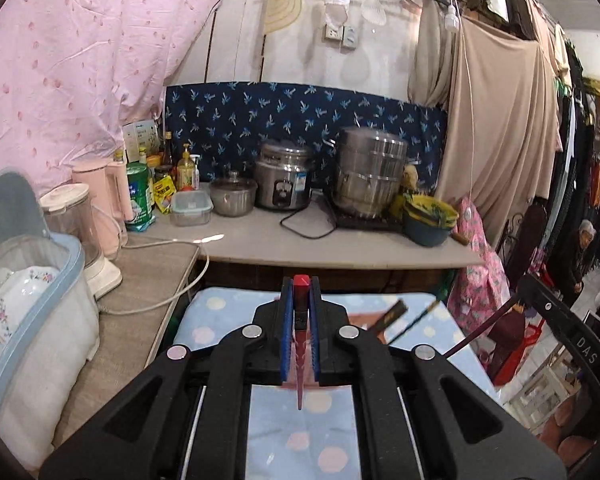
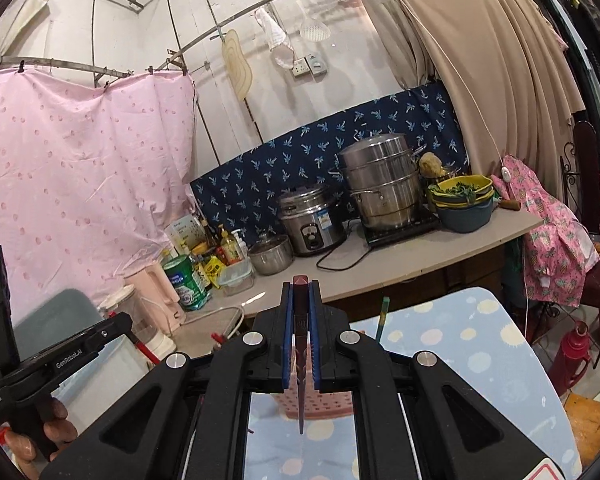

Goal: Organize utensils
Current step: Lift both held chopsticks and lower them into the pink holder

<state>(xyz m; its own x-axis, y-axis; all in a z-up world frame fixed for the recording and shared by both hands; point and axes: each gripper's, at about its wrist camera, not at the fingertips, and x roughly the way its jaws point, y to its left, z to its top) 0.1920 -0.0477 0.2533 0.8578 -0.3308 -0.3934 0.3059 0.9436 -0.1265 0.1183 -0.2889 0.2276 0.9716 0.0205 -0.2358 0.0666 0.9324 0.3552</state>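
Note:
My left gripper (image 1: 301,292) is shut on a red chopstick (image 1: 300,344) that runs back between the blue pads and hangs over the dotted blue cloth (image 1: 228,320). My right gripper (image 2: 301,292) is shut on a dark red chopstick (image 2: 301,368), held above a pink slotted basket (image 2: 316,404) on the same cloth (image 2: 460,340). Dark chopsticks (image 1: 396,314) stick up just right of the left gripper, blurred. A green-tipped chopstick (image 2: 383,318) stands up behind the right gripper. The right gripper's body (image 1: 572,344) shows at the left view's right edge; the left gripper's body (image 2: 60,360) shows at the right view's left edge.
A counter (image 1: 260,240) behind holds a rice cooker (image 1: 284,176), a steel steamer pot (image 1: 370,172), stacked bowls (image 1: 430,216), bottles and a blender (image 1: 84,232). A lidded dish box (image 1: 32,288) stands at the left. Clothes racks and a seated person (image 1: 584,256) are at the right.

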